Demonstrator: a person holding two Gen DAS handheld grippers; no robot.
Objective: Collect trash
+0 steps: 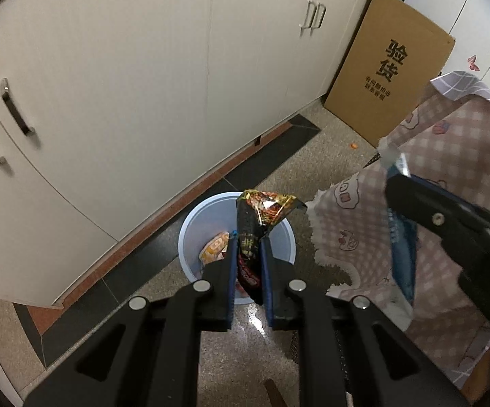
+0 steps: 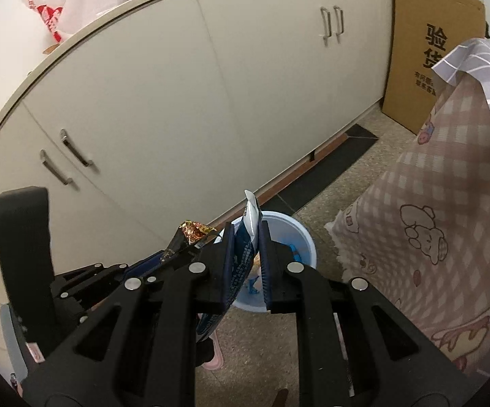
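Observation:
My left gripper (image 1: pixel 249 237) is shut on a black and red snack wrapper (image 1: pixel 262 213) and holds it above a light blue bin (image 1: pixel 190 234) on the floor. An orange wrapper (image 1: pixel 215 247) lies inside the bin. My right gripper (image 2: pixel 246 234) is shut on a blue and white wrapper (image 2: pixel 245 254) above the same bin (image 2: pixel 304 237). In the left wrist view the right gripper (image 1: pixel 394 169) and its blue wrapper (image 1: pixel 402 247) show at the right. In the right wrist view the left gripper (image 2: pixel 184 247) with the black wrapper (image 2: pixel 192 230) shows at the left.
White cabinets (image 1: pixel 126 84) run along the back. A cardboard sheet (image 1: pixel 387 68) leans against them. A table with a pink checked cloth (image 1: pixel 448 169) hangs close on the right. The floor is speckled stone (image 1: pixel 340 142) with a dark tile strip.

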